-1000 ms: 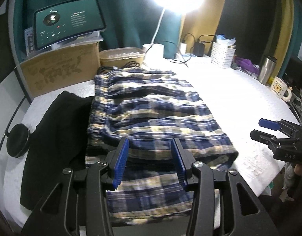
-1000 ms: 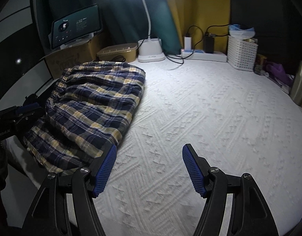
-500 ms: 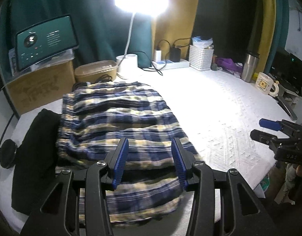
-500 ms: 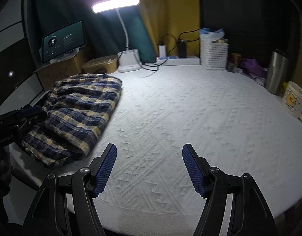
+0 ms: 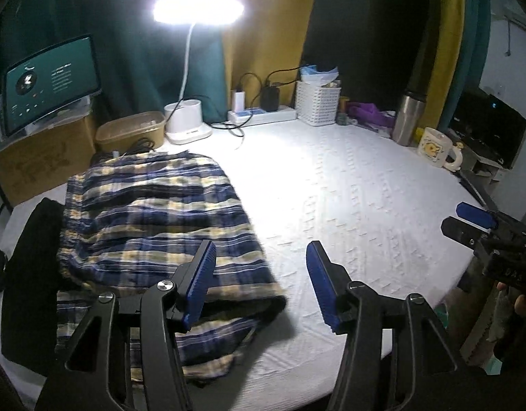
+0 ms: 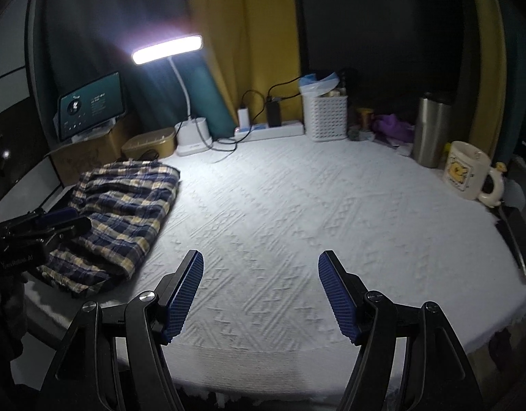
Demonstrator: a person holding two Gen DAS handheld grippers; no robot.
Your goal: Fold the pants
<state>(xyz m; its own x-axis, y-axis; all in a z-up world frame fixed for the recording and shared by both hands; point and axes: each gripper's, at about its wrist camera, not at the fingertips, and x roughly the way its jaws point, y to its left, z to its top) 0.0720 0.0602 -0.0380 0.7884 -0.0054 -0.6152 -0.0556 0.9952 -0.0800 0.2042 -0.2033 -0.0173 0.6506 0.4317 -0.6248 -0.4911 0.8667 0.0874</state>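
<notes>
While plaid pants (image 5: 153, 226) lie folded, both grippers gape empty.

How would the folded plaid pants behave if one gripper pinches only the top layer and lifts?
The plaid pants look like thin, wrinkled cloth, so they would probably sag limply rather than hold their shape. The layers lie loosely stacked, with a lower layer sticking out at the near edge, so the fold would likely open. They seem light.

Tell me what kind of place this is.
Probably a home room with a cloth-covered table: folded plaid pants, a desk lamp, a power strip and a mug.
</notes>
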